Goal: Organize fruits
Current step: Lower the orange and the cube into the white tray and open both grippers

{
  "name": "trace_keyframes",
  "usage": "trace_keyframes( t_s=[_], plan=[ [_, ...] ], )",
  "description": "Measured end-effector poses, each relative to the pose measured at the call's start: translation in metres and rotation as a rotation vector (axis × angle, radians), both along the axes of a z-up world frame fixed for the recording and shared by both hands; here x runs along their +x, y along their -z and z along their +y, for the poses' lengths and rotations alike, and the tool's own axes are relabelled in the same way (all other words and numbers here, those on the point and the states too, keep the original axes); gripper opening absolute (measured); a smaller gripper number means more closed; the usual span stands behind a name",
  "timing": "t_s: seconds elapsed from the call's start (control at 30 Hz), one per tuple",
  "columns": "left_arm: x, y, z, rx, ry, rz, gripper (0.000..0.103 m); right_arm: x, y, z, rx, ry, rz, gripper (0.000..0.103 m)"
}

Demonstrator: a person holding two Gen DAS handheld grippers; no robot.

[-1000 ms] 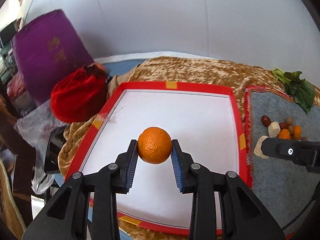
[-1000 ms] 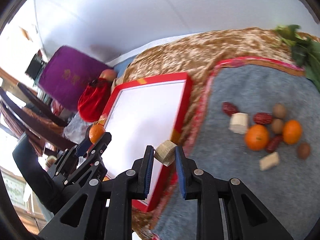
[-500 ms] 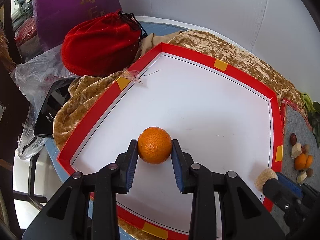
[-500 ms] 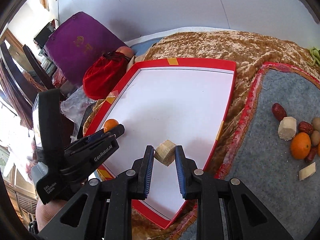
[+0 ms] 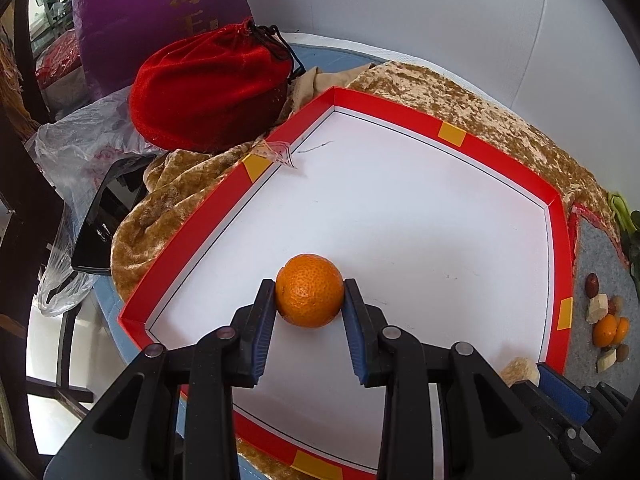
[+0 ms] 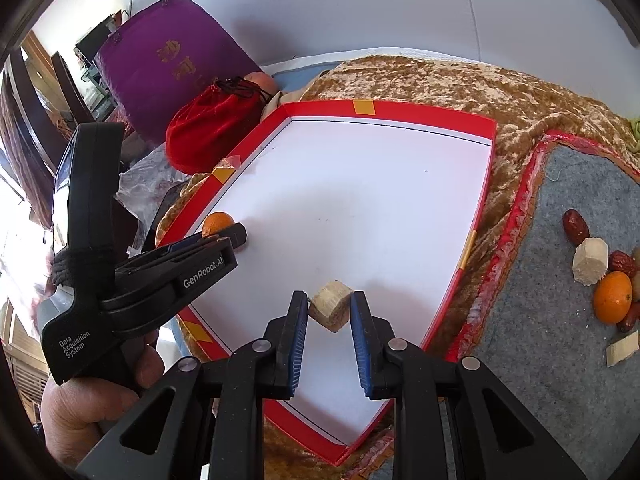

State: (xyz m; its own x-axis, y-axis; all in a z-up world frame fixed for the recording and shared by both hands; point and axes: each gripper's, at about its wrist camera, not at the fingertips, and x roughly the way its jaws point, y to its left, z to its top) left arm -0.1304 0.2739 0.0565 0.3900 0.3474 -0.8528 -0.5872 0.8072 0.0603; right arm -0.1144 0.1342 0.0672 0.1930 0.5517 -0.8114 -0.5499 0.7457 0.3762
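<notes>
Gripping an orange (image 5: 309, 290) between its blue pads, the left claw (image 5: 309, 308) hangs low over the near left corner of the red-rimmed tray (image 5: 212, 216), the fruit just above or on the white floor; contact with the floor cannot be told. From the right wrist view the same claw (image 6: 224, 236) shows from the side, a hand (image 6: 92, 396) wrapped round its black handle, the orange (image 6: 216, 223) peeking out at its tip near the tray's left rim (image 6: 478, 200).

The right claw (image 6: 330, 312) is closed narrowly on a pale tan chunk (image 6: 330, 309), tilted on one corner between the pads, over the tray's near right part. The left wrist view catches that chunk (image 5: 519, 371) at the lower right with one blue pad beside it.

To the right of the tray, on a grey mat (image 6: 560, 360) edged in red, lie the rest of the pieces in a loose cluster: another orange (image 6: 612, 297), a second tan chunk (image 6: 590, 261), dark red dates (image 6: 575, 221) and a small pale wedge (image 6: 622, 348). A gold-brown velvet cloth (image 6: 440, 80) covers the counter under tray and mat. Beyond the tray's far left corner sits a red velvet drawstring pouch (image 5: 212, 88), with a purple bag (image 5: 160, 12) behind it and crumpled clear plastic (image 5: 76, 148) to its left.
</notes>
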Motion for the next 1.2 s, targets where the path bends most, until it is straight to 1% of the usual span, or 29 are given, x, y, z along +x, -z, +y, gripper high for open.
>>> trace_keyframes(
  t_s=[0.53, 0.67, 0.83, 1.2],
  plan=[
    [-0.001, -0.001, -0.004, 0.033, 0.005, -0.006, 0.031, -0.002, -0.003, -0.001, 0.002, 0.007, -0.012, 0.023],
    [-0.001, -0.001, -0.005, 0.039, 0.004, -0.009, 0.031, -0.003, -0.003, -0.001, 0.005, 0.005, -0.014, 0.025],
    [-0.002, -0.002, -0.006, 0.047, 0.002, -0.014, 0.031, -0.004, -0.006, -0.001, 0.009, 0.005, -0.026, 0.025],
    [-0.003, -0.007, -0.009, 0.085, 0.008, -0.031, 0.031, -0.006, -0.010, -0.002, 0.018, 0.010, -0.042, 0.025]
  ],
)
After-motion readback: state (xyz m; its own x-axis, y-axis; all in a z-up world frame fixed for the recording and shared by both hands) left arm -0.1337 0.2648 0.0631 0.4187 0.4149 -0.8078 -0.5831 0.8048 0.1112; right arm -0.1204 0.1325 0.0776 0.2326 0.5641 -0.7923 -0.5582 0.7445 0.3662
